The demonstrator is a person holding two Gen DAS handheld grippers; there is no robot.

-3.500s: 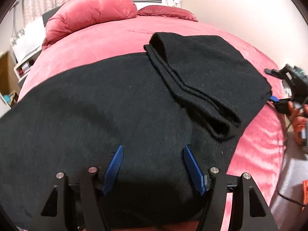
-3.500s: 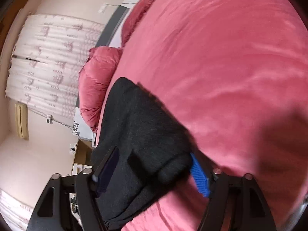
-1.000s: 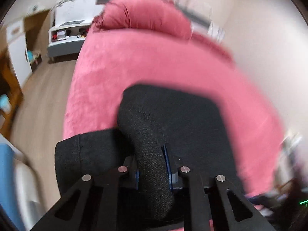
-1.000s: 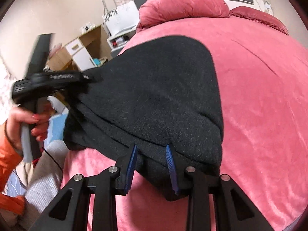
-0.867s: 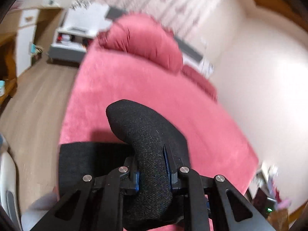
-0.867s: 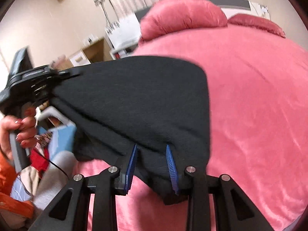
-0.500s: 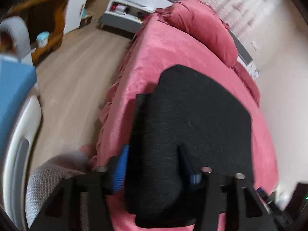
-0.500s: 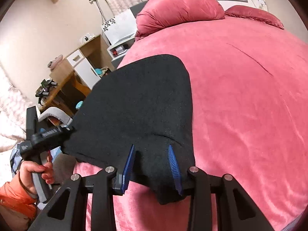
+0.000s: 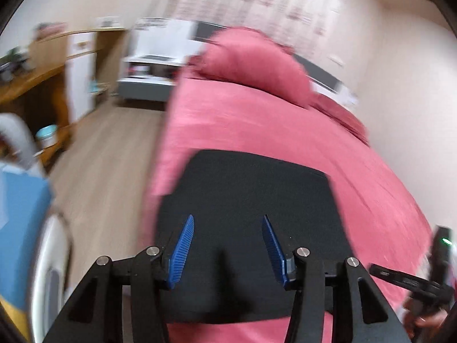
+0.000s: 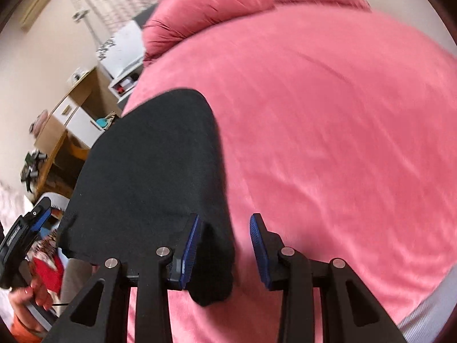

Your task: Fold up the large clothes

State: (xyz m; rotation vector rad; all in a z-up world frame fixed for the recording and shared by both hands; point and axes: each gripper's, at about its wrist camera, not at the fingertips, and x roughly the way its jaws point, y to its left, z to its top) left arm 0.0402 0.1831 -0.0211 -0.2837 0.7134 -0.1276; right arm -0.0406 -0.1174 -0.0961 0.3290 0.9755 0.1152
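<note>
Left wrist view: black folded garment [image 9: 251,200] lying flat on the pink bed [image 9: 257,120], near the bed's edge, filling the frame from centre down to 6 o'clock. Left tongs [image 9: 228,245] apart above it, having just been opening, blue pads [image 9: 182,251] clear of the cloth and nothing clamped between them. Right tongs' dark body [image 9: 411,280] at 4 o'clock, gripped by a hand [image 9: 425,317]. Pink pillow [image 9: 251,63] at 12 o'clock, white cabinet [image 9: 160,65] at 11, wooden floor [image 9: 105,165] at 9.

Right wrist view: same garment [image 10: 154,171] from centre toward 8 o'clock, one corner reaching down between the right tongs [image 10: 225,245]. Jaws apart, having just eased wider; left pad [image 10: 190,253] close against the cloth edge, right pad over bare bedcover, no clamping seen. Left tongs [image 10: 25,234] at 8 o'clock, held in a hand [image 10: 31,294]. Pillow [image 10: 205,8] at 12 o'clock, wooden desk [image 10: 71,114] at 10.
</note>
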